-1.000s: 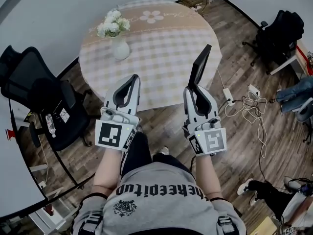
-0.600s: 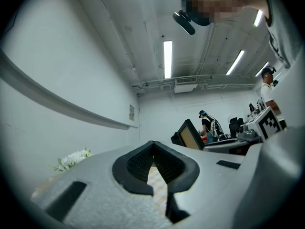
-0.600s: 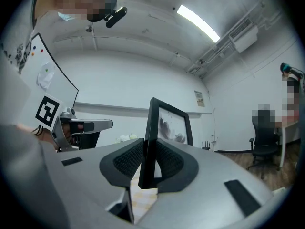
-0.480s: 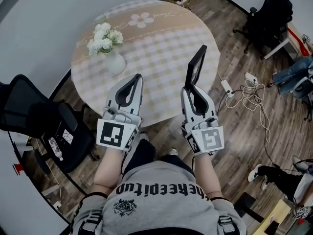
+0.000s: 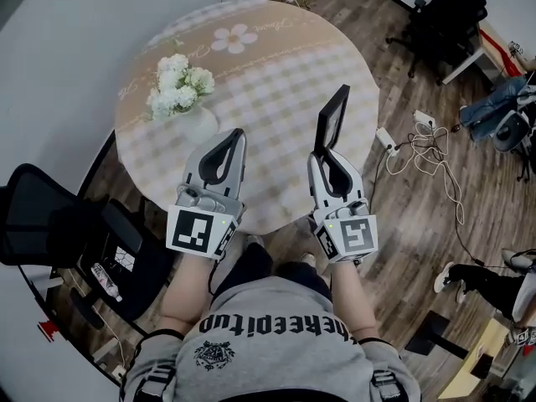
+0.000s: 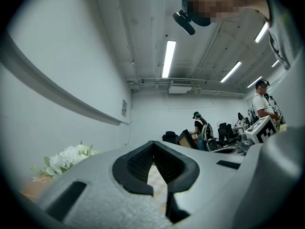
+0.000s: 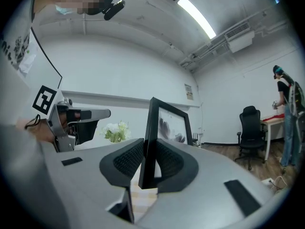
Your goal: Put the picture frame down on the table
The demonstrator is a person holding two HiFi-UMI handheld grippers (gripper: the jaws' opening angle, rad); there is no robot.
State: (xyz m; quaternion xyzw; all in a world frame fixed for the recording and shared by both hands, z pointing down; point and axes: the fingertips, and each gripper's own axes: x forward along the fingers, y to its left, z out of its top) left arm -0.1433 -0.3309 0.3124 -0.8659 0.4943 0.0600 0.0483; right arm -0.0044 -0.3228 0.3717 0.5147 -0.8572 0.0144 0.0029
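A black picture frame (image 5: pixel 333 117) stands upright on edge over the near right part of the round table (image 5: pixel 276 65), which has a checked cloth. My right gripper (image 5: pixel 327 152) is shut on the frame's lower edge. The right gripper view shows the frame (image 7: pixel 169 123) clamped between the pads of that gripper (image 7: pixel 148 144), with a dark picture facing right. My left gripper (image 5: pixel 232 134) hangs over the table's near edge, shut and holding nothing. In its own view the left gripper (image 6: pixel 153 145) has its tips together and the cloth shows through the gap behind them.
A white vase of white flowers (image 5: pixel 179 86) stands on the table just beyond the left gripper. A black office chair (image 5: pixel 50 233) is at the left, another (image 5: pixel 444 15) at the top right. A power strip and cables (image 5: pixel 406 153) lie on the wood floor. People stand in the background (image 6: pixel 202 128).
Both grippers have come further over the table's near edge, and the vase now sits closer to the left gripper. The frame stays upright in the right gripper.
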